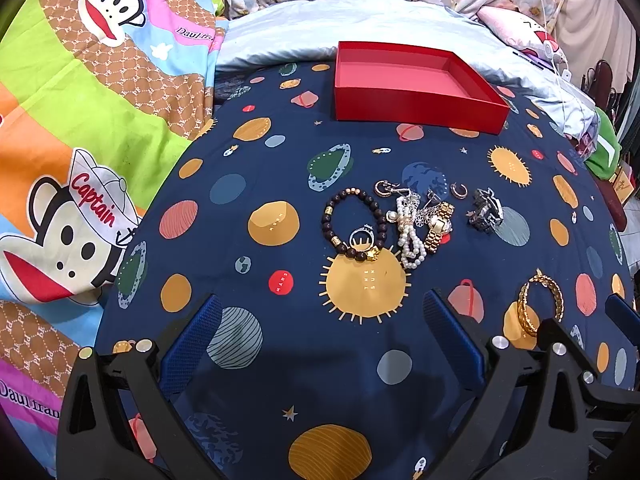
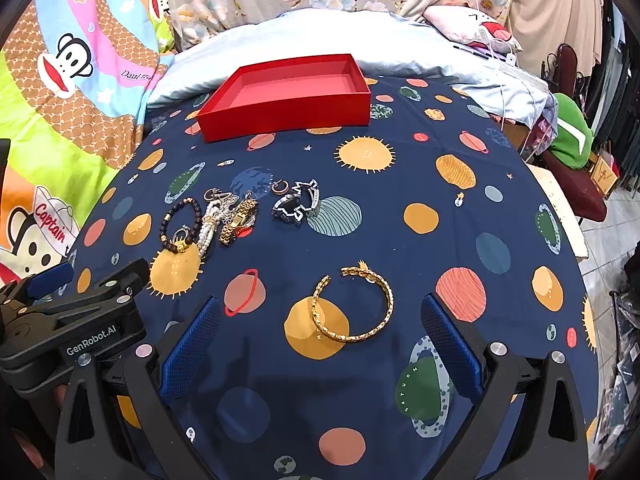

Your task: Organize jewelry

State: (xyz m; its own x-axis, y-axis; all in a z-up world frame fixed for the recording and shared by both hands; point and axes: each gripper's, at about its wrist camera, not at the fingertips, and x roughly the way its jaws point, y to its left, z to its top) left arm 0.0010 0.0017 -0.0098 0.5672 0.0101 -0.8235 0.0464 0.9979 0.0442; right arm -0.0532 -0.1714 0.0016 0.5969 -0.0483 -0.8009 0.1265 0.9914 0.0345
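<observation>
A shallow red box stands empty at the far side of the planet-print cloth. Jewelry lies in a loose cluster: a dark bead bracelet around a silver ring, a pearl bracelet, a gold watch, a hoop earring and a black-and-silver piece. A gold bangle lies apart, flat on the cloth between the wide-open fingers of my right gripper. My left gripper is open and holds nothing, short of the cluster.
A cartoon-monkey blanket is bunched along the left. A pale blue duvet and pillows lie behind the box. The bed's right edge drops to a tiled floor, with a green cushion there.
</observation>
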